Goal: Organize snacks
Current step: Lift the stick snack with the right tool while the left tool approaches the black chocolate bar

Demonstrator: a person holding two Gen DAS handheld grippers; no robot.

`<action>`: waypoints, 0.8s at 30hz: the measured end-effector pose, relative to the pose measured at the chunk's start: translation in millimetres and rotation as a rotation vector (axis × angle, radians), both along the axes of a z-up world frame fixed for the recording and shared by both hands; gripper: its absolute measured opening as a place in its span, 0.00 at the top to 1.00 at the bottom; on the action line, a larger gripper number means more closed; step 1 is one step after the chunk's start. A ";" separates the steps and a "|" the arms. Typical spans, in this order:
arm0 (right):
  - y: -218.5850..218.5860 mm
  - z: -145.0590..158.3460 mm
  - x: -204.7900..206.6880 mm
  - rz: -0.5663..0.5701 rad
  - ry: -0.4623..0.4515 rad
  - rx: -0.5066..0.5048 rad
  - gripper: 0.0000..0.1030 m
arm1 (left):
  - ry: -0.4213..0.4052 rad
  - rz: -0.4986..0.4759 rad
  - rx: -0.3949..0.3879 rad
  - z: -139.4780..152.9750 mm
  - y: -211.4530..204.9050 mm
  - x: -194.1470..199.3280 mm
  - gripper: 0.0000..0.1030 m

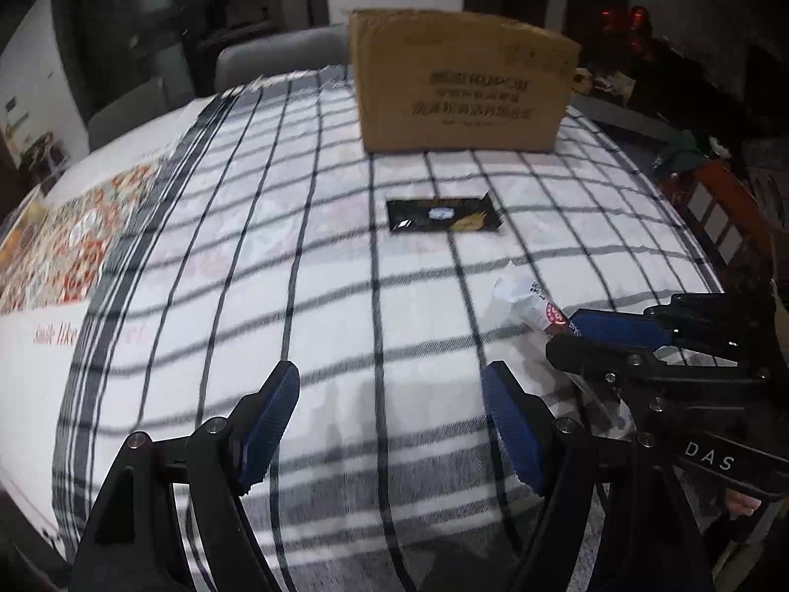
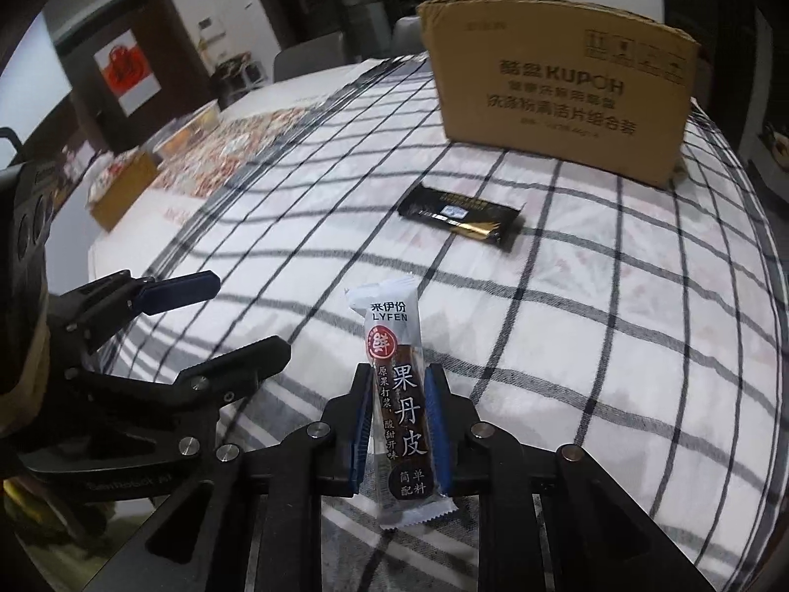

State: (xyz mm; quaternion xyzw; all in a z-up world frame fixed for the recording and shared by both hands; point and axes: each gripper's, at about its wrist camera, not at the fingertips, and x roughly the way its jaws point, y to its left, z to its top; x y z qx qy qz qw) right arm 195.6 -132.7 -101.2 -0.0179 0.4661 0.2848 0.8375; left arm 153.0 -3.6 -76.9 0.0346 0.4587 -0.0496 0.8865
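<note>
The right tool (image 2: 398,380) is clamped on a long white-and-brown snack stick (image 2: 397,370), its blue pads pressed against both sides of the wrapper, the stick's crimped top pointing away towards the far end of the tabletop (image 2: 616,335). The left tool (image 1: 392,385) hangs just beside it with its jaws spread wide and nothing between them, only the black-and-white checked cloth (image 1: 296,296) beneath. Farther out on the cloth lies a flat black snack packet (image 1: 444,215), well apart from both tools, with bare cloth all the way to it. Beyond that packet stands a brown cardboard box (image 1: 458,89) with printed lettering on its near face, its top flaps raised. To the left the checked cloth ends and a patterned orange-and-white covering (image 1: 74,246) shows. Grey chair backs (image 1: 281,56) stand behind the far edge.
</note>
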 end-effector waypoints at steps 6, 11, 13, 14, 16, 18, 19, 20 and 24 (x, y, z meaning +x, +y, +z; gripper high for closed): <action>-5.9 10.7 3.5 -0.121 -0.025 0.016 0.79 | -0.043 -0.084 0.001 8.8 -2.0 17.7 0.26; -12.3 15.7 16.1 -0.189 -0.029 0.022 0.79 | -0.044 -0.156 -0.032 9.3 -4.5 38.5 0.26; -13.0 18.8 19.9 -0.204 -0.046 0.017 0.79 | -0.041 -0.180 -0.054 10.3 -6.1 44.5 0.26; -13.5 20.4 21.5 -0.210 -0.055 0.014 0.79 | -0.042 -0.201 -0.065 11.1 -7.2 49.2 0.26; -15.5 24.6 26.1 -0.229 -0.072 0.014 0.79 | -0.041 -0.208 -0.064 11.0 -9.5 56.8 0.26; -18.7 27.7 32.0 -0.254 -0.085 0.011 0.79 | -0.033 -0.222 -0.078 10.0 -12.3 64.7 0.26; -20.5 28.9 34.7 -0.263 -0.090 0.012 0.79 | -0.027 -0.221 -0.084 9.4 -13.6 68.5 0.26; -22.6 30.0 37.9 -0.274 -0.094 0.010 0.79 | -0.018 -0.227 -0.095 8.2 -15.3 73.7 0.26; -30.7 31.8 47.9 -0.304 -0.106 0.011 0.79 | 0.012 -0.232 -0.107 2.5 -22.0 88.1 0.19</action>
